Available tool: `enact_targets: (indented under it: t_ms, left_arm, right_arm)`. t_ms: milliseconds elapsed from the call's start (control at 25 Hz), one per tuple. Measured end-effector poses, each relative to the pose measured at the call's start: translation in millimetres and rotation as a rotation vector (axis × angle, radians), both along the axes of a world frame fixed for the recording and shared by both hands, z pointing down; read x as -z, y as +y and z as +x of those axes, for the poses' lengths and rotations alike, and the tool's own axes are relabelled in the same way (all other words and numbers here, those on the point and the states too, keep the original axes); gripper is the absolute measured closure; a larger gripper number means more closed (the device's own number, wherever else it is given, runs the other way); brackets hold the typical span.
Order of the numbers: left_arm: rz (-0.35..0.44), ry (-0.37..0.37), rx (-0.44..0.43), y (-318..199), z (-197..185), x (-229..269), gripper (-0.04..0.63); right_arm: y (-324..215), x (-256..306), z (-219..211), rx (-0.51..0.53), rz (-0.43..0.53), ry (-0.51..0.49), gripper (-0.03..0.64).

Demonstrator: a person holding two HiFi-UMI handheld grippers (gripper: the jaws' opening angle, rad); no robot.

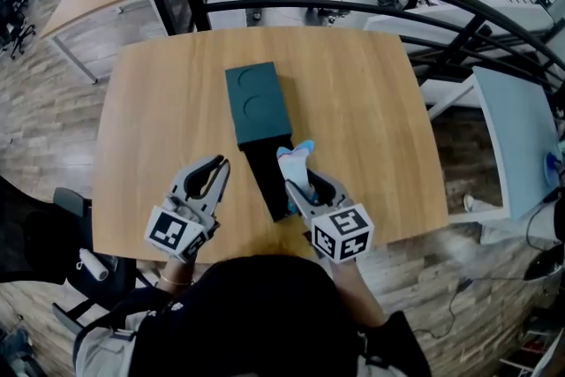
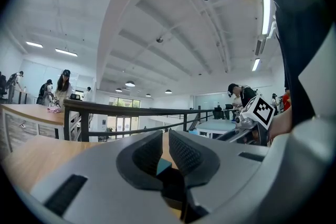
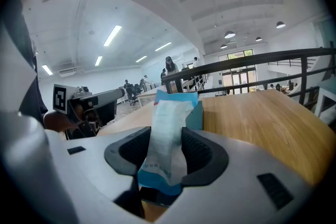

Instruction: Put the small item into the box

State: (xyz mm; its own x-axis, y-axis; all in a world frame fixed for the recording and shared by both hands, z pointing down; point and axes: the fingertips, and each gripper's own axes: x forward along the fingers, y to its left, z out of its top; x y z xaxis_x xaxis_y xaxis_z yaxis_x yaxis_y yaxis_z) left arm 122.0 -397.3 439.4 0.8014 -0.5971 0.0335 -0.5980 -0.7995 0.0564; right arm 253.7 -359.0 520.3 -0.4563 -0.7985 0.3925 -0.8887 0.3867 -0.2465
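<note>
**Q:** Here, where is the small item?

**A:** The white-and-blue sachet (image 1: 297, 162) stands upright, clamped between the fingers of the right gripper (image 1: 311, 187). It is over the black tray (image 1: 263, 181), which projects from the teal box (image 1: 257, 104) toward the near edge of the counter (image 1: 150, 119).

**Q:** What does the right gripper view add?

**A:** It shows the grip itself. Both fingers press the sachet's lower half, with its blue hem below them and its top rising clear above. A teal corner of the box shows just behind. The head view gives only the sachet's upper end.

**Q:** And the other hand?

**A:** In the head view the left gripper (image 1: 212, 177) is at the near edge, left of the tray and apart from it. Its own view shows what the head view cannot. The fingers are drawn almost together, leaving only a sliver between them, and they hold nothing. A slice of the teal box shows through that gap. The right gripper's marker cube (image 2: 260, 109) appears at this view's right.
</note>
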Motion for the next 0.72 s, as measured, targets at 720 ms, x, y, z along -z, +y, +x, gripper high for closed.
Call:
enact_targets:
  t_ms: [720]
  left_arm:
    - [-0.035,0.015,0.033,-35,-23,-19,0.571]
  right_arm:
    - [-29,-59,-23,0.066,-0.176,0.074,0.430]
